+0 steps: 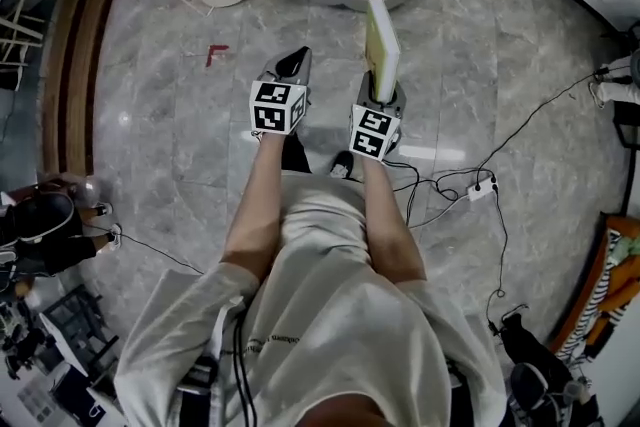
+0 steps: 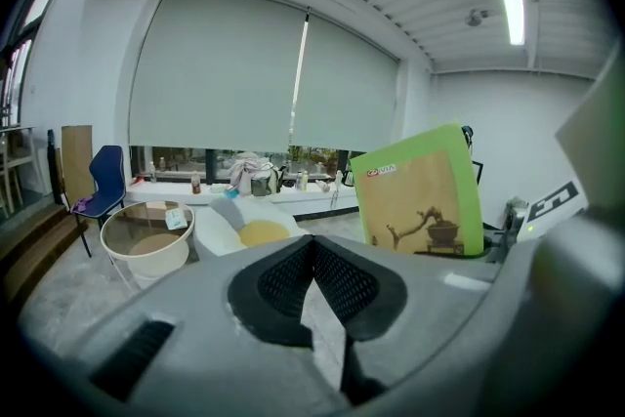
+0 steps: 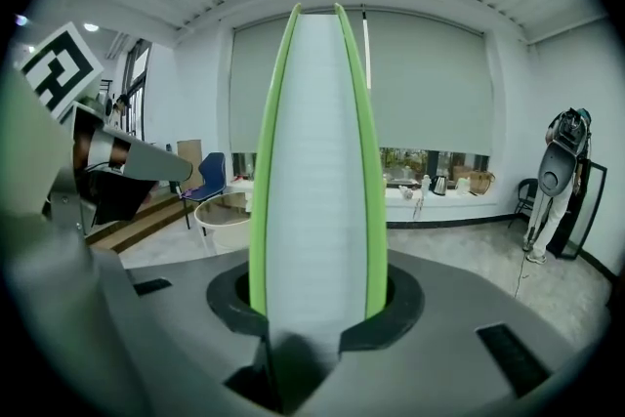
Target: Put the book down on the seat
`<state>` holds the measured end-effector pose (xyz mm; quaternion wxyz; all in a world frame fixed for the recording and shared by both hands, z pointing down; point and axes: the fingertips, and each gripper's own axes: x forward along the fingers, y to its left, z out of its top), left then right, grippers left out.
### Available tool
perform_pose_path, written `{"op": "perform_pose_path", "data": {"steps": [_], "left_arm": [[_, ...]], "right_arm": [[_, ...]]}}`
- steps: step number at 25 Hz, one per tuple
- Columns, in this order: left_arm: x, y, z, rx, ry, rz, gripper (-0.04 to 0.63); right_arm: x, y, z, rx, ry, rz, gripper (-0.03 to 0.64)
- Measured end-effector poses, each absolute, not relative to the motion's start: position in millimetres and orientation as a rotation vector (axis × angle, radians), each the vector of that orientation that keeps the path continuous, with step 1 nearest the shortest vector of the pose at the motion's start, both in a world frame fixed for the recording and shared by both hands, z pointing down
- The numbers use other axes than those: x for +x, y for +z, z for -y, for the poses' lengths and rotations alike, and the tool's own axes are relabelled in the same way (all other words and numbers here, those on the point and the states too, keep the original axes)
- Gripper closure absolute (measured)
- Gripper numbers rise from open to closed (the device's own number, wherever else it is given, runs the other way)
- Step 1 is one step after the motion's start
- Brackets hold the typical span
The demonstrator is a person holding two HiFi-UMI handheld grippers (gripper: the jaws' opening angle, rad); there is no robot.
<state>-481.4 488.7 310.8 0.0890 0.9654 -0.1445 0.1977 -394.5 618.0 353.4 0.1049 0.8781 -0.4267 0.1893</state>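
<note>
Standing upright, the book (image 1: 381, 40) is clamped in the right gripper (image 1: 384, 93), while the left gripper (image 1: 295, 65) is closed, empty.

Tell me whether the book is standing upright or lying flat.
Upright: the book stands on end, its lower end clamped in the right tongs.

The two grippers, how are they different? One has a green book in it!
The right gripper is clamped on the green book, which stands upright, while the left gripper holds nothing. The right gripper's jaws stand apart around the book, but the left gripper's jaws are pressed together. Both are held side by side and aimed the same way.
</note>
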Motion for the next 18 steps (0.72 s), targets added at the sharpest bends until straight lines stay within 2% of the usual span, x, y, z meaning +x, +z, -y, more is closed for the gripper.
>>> {"op": "perform_pose_path", "data": {"steps": [7, 18], "left_arm": [[-457, 329, -452, 2.879, 0.653, 0.334, 0.588], [-416, 332, -307, 2.874, 0.672, 0.207, 0.588]], "right_arm": [[-378, 368, -581, 2.614, 0.612, 1.173, 0.488], [-355, 369, -443, 2.628, 0.632, 1.078, 0.488]]}}
